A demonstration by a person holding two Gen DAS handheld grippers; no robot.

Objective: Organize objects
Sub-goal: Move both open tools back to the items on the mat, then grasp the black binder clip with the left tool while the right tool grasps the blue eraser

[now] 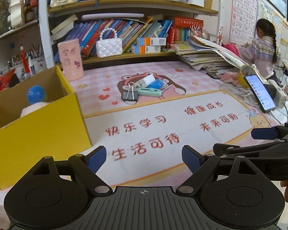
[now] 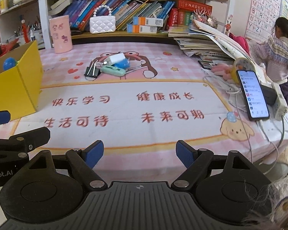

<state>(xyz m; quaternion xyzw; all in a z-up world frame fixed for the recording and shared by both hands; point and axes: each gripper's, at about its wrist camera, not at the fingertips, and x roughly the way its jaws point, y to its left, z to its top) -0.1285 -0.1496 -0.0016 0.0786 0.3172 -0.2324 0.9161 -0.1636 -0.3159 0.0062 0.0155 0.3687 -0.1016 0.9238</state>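
- Two grippers, left gripper [image 1: 144,159] and right gripper [image 2: 139,154], hover with jaws wide apart, empty.
- Binder clip [image 1: 130,95], mint case [image 1: 149,92] and white charger [image 1: 145,80] lie clustered right of the yellow box [image 1: 38,134].

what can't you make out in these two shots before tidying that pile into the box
- Yellow box contents: in both wrist views its near wall hides all but a blue ball and something pale.
- Blue object in the pile: the white charger and green case cover it; what it is, unclear.
- Phone screen text: too small.
- Left gripper in the right wrist view: cut off by the left edge.
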